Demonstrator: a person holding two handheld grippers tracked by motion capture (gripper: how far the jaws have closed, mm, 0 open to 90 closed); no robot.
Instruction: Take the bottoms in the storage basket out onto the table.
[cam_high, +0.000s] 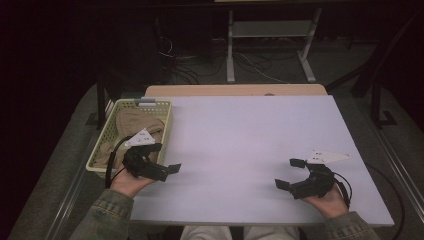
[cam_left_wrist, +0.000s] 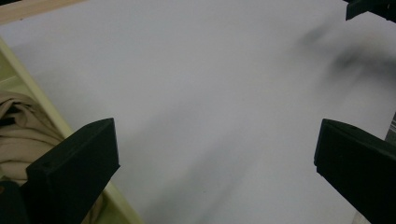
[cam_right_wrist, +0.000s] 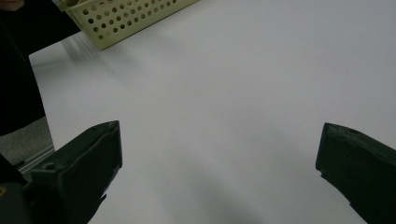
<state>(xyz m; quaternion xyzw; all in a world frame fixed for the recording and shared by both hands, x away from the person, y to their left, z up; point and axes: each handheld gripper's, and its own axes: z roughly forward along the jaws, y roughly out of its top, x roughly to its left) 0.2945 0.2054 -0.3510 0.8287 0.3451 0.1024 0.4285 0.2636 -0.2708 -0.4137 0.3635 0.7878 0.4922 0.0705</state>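
Both wide open, holding nothing: left gripper (cam_high: 166, 157) beside basket (cam_high: 161, 106) of beige cloth (cam_high: 134, 122), right gripper (cam_high: 290, 173) over white table (cam_high: 240, 135).

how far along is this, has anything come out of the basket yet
Nothing looks done: the tan cloth lies bunched inside the yellow basket at the table's left edge, and the white tabletop is bare. Nothing is in hand: left gripper and right gripper are both open and empty. Whatever the job is, all of it seems left.
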